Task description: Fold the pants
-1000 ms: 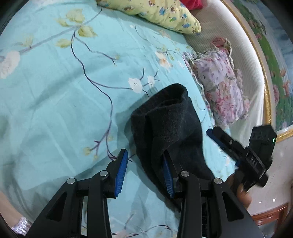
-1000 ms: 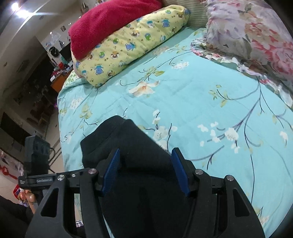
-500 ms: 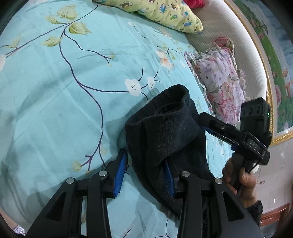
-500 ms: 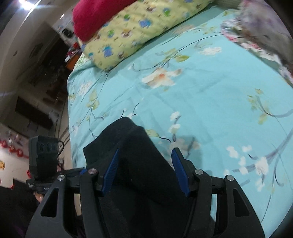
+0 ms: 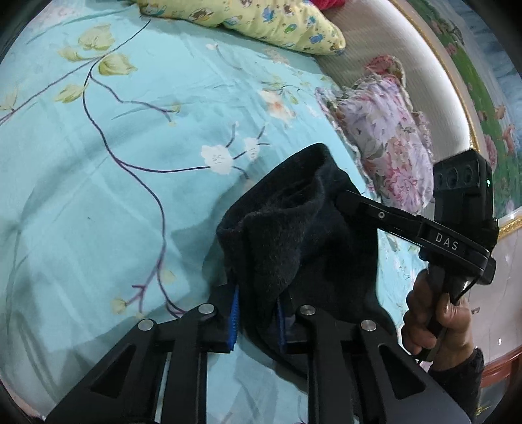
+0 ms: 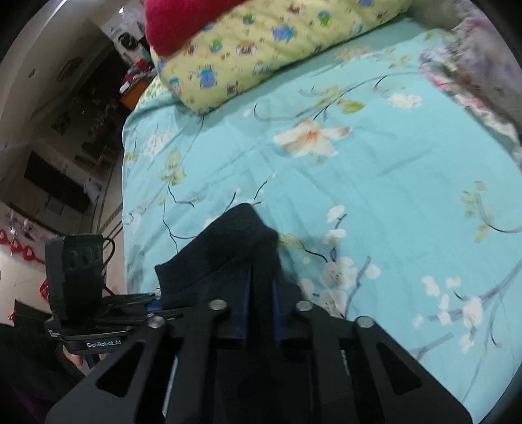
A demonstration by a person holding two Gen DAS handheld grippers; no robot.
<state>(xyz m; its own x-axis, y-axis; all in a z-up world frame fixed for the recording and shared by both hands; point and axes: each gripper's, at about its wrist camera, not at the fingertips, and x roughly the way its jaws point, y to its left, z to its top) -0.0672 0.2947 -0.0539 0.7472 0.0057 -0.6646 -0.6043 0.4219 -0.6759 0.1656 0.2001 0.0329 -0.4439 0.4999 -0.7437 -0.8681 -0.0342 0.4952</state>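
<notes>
**Both grippers closed on the black pants at the near edge of the bed**

The black pants lie bunched on the turquoise floral bedsheet, near its near-right edge, with one open end raised toward the far side. In the left wrist view, the left gripper has just been closing, and its blue-padded fingers now pinch a fold of the dark fleece at the near edge of the garment. The right gripper enters from the right of the same view; its tip meets the far right rim of the cloth, and a hand grips its handle.

In the right wrist view, the right gripper has likewise just been closing, and its jaws stand pressed together on a ridge of the pants. The left gripper shows at the near left, touching the left edge of the cloth.

Beyond the garment, a yellow cartoon-print pillow lies at the far side of the bed, with a red blanket on top of it. A pink-and-purple floral pillow rests at the right, beside the curved headboard.
</notes>
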